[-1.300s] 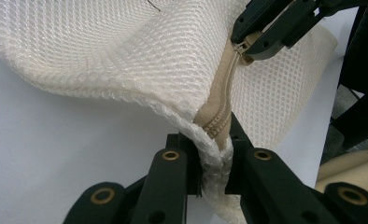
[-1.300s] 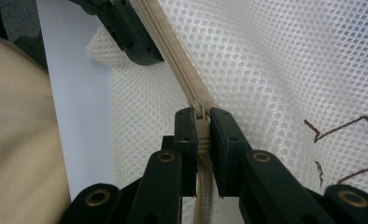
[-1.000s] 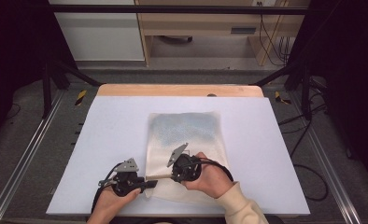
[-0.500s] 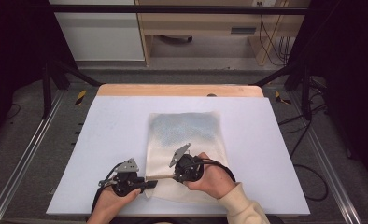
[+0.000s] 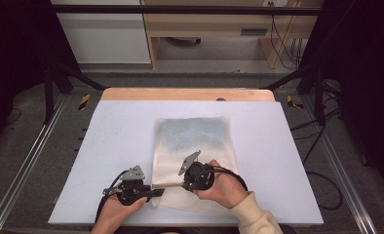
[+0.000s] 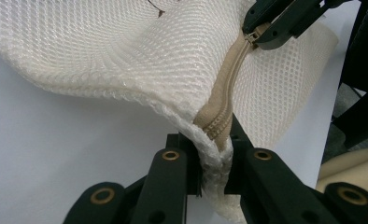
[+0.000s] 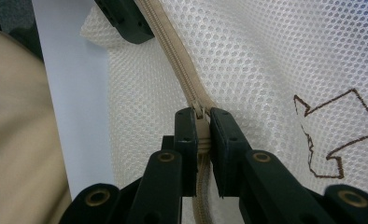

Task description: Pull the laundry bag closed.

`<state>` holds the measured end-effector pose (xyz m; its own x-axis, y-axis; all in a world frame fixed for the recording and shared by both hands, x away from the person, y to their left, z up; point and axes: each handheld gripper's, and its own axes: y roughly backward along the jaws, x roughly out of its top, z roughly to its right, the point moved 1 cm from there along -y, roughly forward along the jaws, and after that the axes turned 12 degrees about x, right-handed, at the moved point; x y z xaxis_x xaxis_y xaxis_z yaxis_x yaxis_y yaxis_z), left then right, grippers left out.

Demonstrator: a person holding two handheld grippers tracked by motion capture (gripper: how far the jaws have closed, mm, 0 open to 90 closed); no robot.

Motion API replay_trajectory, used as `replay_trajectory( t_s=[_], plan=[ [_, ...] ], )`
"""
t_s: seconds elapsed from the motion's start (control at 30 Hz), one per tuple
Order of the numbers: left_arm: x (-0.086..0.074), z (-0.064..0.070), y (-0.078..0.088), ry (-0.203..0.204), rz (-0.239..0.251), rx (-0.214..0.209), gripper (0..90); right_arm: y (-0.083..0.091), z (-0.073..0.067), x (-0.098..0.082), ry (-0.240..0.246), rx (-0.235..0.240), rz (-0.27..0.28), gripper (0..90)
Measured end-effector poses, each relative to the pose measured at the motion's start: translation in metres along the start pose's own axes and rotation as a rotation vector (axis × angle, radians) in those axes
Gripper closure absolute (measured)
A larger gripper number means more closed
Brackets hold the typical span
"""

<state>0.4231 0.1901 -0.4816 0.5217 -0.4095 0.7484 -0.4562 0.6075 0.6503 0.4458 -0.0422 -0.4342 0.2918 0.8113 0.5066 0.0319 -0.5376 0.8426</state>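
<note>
While the left tool [image 6: 213,156] pinches the corner of a cream mesh bag [image 5: 192,146] at the end of its tan zipper [image 6: 229,93], the right tool [image 7: 202,123] is clamped on the zipper pull [image 7: 199,114] farther along. Between them the zipper runs taut. Beneath, the bag lies flat near the front edge of the white bench [image 5: 122,126].

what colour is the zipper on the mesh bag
Tan-beige, a shade darker than the cream-white mesh laundry bag. The beige fabric zipper shows best in the left gripper view.
</note>
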Motion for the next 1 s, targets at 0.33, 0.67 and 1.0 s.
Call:
replay_trajectory(
  t_s=[0.33,0.67,1.0],
  plan=[
    [0.0,0.0,0.0,0.0,0.0,-0.001,82.2,0.002,0.0,-0.003,0.003,0.003,0.01,81.9],
    [0.0,0.001,0.0,-0.004,0.004,-0.007,82.1,0.005,0.001,-0.007,-0.008,-0.002,0.009,81.9],
    [0.001,0.002,0.001,-0.01,0.013,-0.006,82.1,0.011,-0.001,-0.012,-0.025,-0.003,0.028,81.9]
  ],
)
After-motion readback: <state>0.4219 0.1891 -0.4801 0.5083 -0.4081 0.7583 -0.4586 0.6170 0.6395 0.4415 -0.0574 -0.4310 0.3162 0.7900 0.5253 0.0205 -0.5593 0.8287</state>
